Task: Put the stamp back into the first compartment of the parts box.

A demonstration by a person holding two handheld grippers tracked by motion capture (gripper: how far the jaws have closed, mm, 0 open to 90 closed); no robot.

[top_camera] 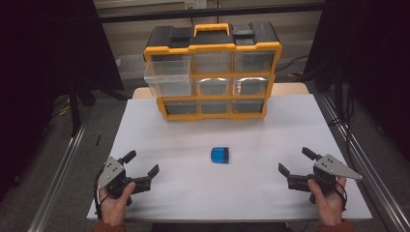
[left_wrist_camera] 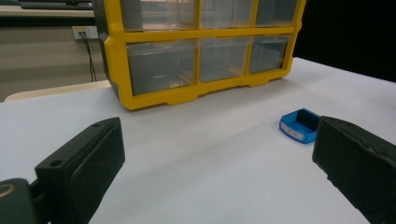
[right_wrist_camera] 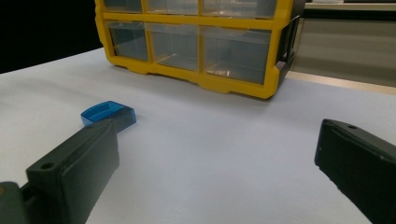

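A small blue plastic box [top_camera: 220,155] lies between the wide-open left gripper [top_camera: 143,164] and right gripper [top_camera: 296,161] (both empty), before a yellow drawer cabinet [top_camera: 212,72], its label unreadable.

In the left gripper view, the yellow drawer cabinet [left_wrist_camera: 196,51] is cut off at twelve o'clock, so its top row of drawers barely shows, and the small blue box [left_wrist_camera: 299,125] is partly hidden at three o'clock behind one black jaw. In the right gripper view, the same box is half covered by the jaw at nine o'clock. What lies inside the clear drawers is too blurred to tell.
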